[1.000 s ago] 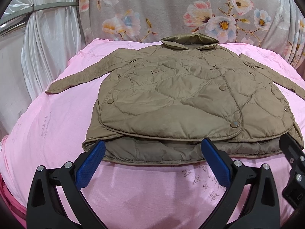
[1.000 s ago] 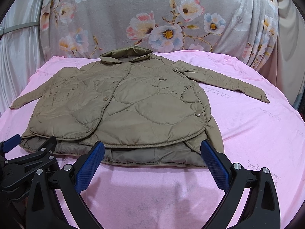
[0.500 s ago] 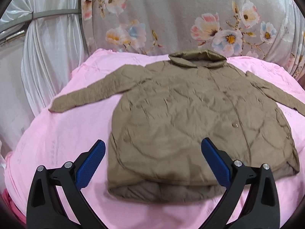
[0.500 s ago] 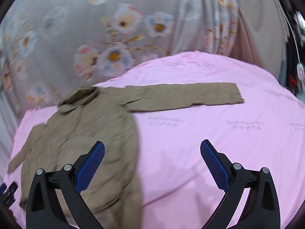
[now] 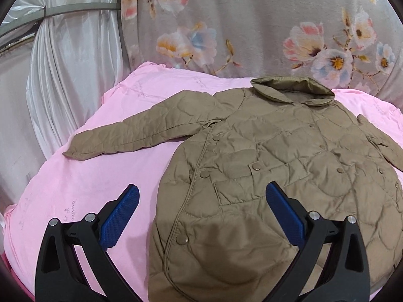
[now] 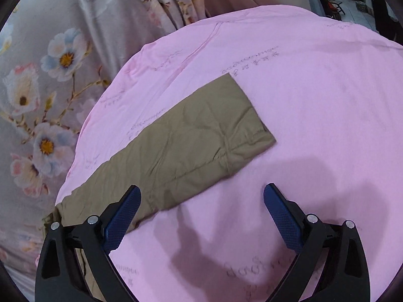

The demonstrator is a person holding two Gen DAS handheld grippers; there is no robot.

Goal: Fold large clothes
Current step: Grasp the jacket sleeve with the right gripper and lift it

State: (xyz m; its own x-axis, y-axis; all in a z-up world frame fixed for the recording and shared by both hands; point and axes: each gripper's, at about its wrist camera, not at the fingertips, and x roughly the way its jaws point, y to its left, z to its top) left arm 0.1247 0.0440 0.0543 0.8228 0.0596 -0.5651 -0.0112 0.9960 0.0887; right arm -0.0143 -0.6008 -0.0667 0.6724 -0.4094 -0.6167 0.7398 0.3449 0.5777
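The quilted khaki jacket [image 5: 264,176] lies flat and buttoned on the pink bedsheet [image 5: 83,188], with its collar [image 5: 292,89] toward the floral curtain [image 5: 252,25]. At the left, its left sleeve [image 5: 141,133] stretches out toward the white drape [image 5: 63,63], near the edge of the bed. The left gripper [image 5: 201,206] hovers above the jacket's left side with its fingers [image 5: 121,211] spread wide and grasping nothing; one finger is over the bare sheet and the other is over the chest pocket [image 5: 252,176]. If it closes here, it may pinch only the top quilted layer, or catch the sheet together with the cloth, and the fold would drag the bedding. At the right, the right gripper [image 6: 201,209] also has its fingers released and empty, above the right sleeve [image 6: 191,141], whose cuff [image 6: 252,118] lies flat on the sheet. The padded fabric looks slippery and thick, so I judge that a shallow bite on the sleeve could slip out during the lift. The sleeve may then fall crooked, and the fold would become uneven.
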